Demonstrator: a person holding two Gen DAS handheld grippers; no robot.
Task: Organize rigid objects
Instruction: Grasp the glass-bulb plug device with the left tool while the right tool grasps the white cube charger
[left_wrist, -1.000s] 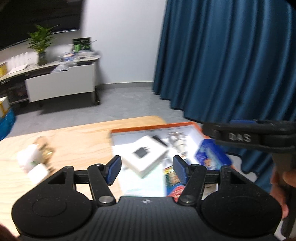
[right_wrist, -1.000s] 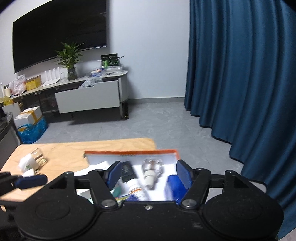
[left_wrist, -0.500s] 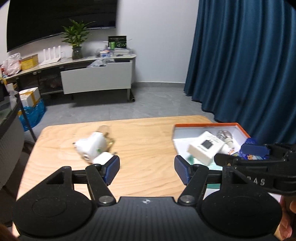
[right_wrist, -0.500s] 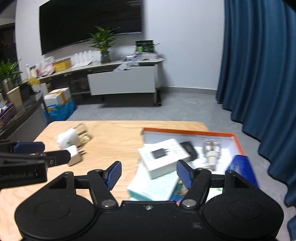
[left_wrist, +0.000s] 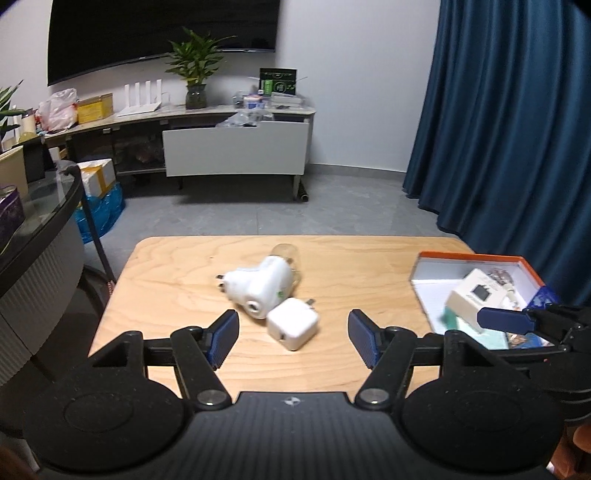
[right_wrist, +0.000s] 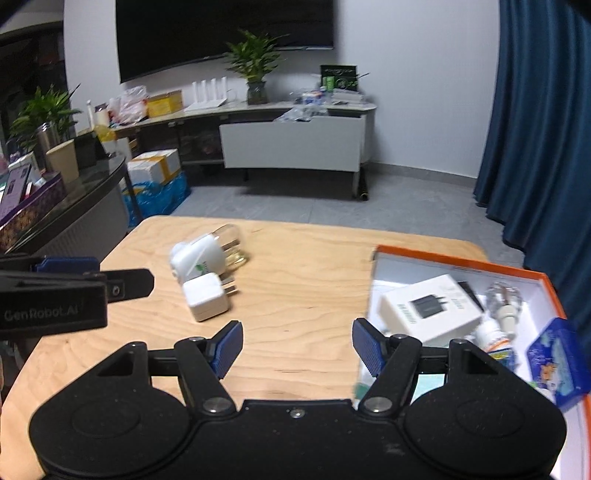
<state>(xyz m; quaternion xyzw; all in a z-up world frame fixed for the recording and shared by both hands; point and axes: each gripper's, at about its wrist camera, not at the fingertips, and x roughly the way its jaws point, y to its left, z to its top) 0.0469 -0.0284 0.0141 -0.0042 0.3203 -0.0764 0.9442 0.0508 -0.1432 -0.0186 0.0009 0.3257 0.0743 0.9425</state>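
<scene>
On the wooden table a white travel adapter lies against a small clear glass piece. A white cube charger touches the adapter's near side. My left gripper hovers just short of the cube charger, open and empty. At the right stands an orange-rimmed box holding a white charger carton, a bulb, a small bottle and a blue tin. My right gripper hangs open and empty over bare wood beside the box's left wall, with the cube charger ahead to its left.
A dark glass desk borders the table's left side. Blue curtains hang close behind the box on the right. Grey floor and a white TV cabinet lie beyond the table's far edge. Bare wood separates the chargers from the box.
Both views have swung left, away from the box and toward the chargers, which now sit ahead of the left gripper. The left jaws stand a little wider.
</scene>
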